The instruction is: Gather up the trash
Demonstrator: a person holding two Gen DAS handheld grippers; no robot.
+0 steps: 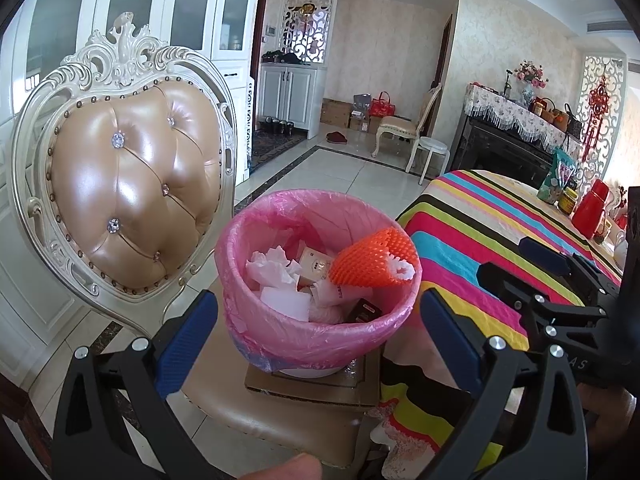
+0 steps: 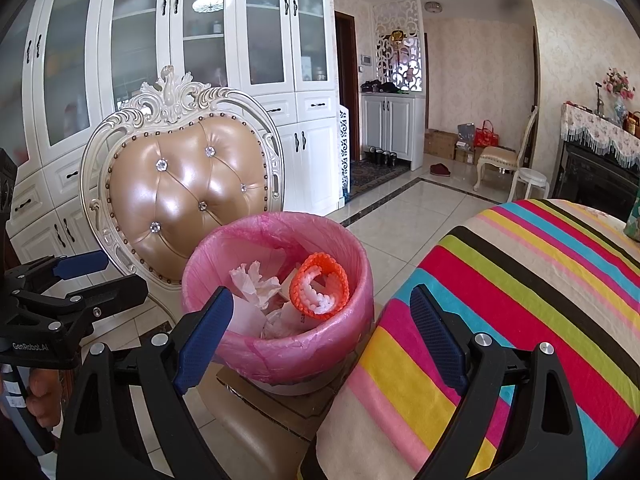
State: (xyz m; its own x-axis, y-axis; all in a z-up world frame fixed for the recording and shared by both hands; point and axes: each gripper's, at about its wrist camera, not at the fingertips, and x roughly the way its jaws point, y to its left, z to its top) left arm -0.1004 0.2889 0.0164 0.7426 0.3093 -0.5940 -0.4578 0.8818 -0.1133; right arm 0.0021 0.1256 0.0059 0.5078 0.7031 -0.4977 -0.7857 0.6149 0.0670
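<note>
Trash bin (image 1: 316,320), pink-lined, is sitting at frame center holding an orange foam net (image 1: 370,262), as left gripper (image 1: 316,344) and right gripper (image 2: 320,336) are hovering, fingers spread and empty.

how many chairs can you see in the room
2. One tufted tan chair right behind the pink-lined bin, which sits on its seat; one cream chair by the far wall. Others may be hidden.

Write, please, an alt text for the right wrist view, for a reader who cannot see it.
The open right tool hovers, empty, over a bin lined with a pink bag that holds white tissues and an orange foam net. The bin stands on a tufted chair, beside a table with a striped cloth.
</note>
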